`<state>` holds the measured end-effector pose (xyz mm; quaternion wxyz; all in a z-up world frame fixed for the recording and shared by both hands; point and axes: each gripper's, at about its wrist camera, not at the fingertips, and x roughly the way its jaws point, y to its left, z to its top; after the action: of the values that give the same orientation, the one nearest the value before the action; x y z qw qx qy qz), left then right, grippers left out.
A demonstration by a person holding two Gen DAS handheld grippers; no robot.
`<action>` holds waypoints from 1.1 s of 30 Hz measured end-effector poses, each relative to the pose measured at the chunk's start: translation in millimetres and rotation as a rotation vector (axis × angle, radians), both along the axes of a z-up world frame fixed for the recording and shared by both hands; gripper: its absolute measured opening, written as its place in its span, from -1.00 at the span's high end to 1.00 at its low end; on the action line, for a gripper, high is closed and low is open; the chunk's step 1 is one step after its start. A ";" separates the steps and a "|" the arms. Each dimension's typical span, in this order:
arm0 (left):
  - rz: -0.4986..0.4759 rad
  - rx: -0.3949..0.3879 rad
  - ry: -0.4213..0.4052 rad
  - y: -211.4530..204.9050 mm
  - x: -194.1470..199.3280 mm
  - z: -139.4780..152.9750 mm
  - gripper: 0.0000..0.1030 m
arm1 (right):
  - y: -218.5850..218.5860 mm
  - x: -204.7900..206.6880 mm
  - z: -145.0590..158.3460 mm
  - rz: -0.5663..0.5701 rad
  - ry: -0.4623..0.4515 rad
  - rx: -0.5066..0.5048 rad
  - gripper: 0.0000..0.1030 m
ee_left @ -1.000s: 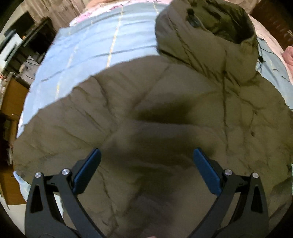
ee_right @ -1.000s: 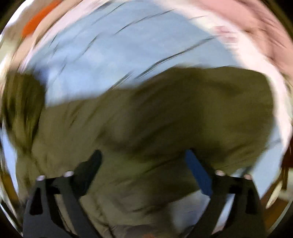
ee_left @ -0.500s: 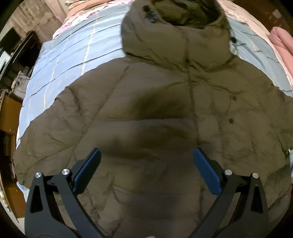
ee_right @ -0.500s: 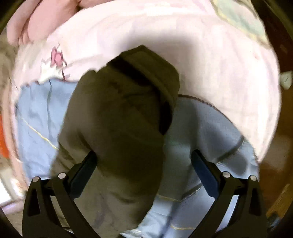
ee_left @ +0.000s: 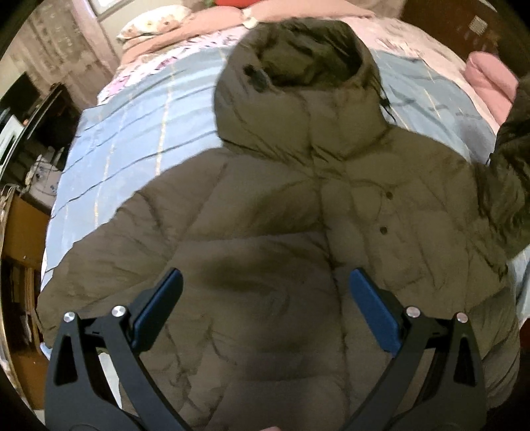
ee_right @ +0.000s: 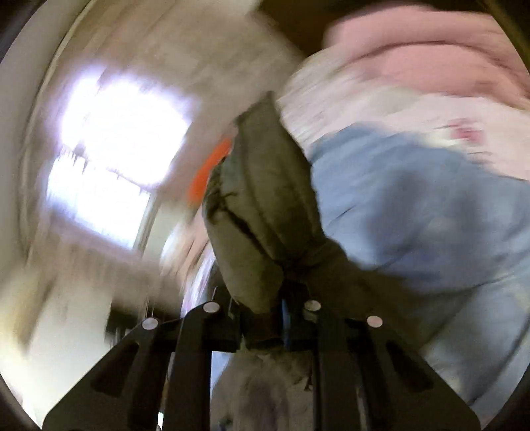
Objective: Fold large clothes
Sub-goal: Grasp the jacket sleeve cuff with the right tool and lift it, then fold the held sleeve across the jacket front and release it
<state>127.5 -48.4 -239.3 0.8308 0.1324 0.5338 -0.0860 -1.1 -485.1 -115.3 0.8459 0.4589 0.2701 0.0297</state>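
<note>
An olive puffer jacket (ee_left: pixel 281 225) with a hood (ee_left: pixel 304 63) lies face up on the blue bedspread (ee_left: pixel 132 132). My left gripper (ee_left: pixel 265 308) hovers open above the jacket's lower front, nothing between its blue pads. In the right wrist view my right gripper (ee_right: pixel 275 318) has its jaws closing, pinched on the jacket's sleeve cuff (ee_right: pixel 261 205), which stands lifted off the bed. That raised sleeve (ee_left: pixel 510 159) shows at the right edge of the left wrist view. The right wrist view is blurred by motion.
Pink bedding (ee_left: pixel 490 76) and a floral pillow (ee_left: pixel 155 23) lie at the head of the bed. Dark furniture (ee_left: pixel 36 112) and a wooden cabinet (ee_left: pixel 23 232) stand on the left. A bright window (ee_right: pixel 119 155) shows in the right wrist view.
My right gripper closed on the sleeve cuff and lifted it up off the bed. My left gripper rose and drew back, so the whole jacket and hood came into view.
</note>
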 end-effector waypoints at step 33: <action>0.002 0.328 0.130 -35.8 41.5 -103.5 -0.96 | 115.3 20.8 -118.1 0.278 0.697 -0.205 -0.69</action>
<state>169.0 -84.2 -342.7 0.7617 0.2598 0.5935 -0.0056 19.7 -369.8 -233.4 0.7329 0.3136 0.6024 -0.0405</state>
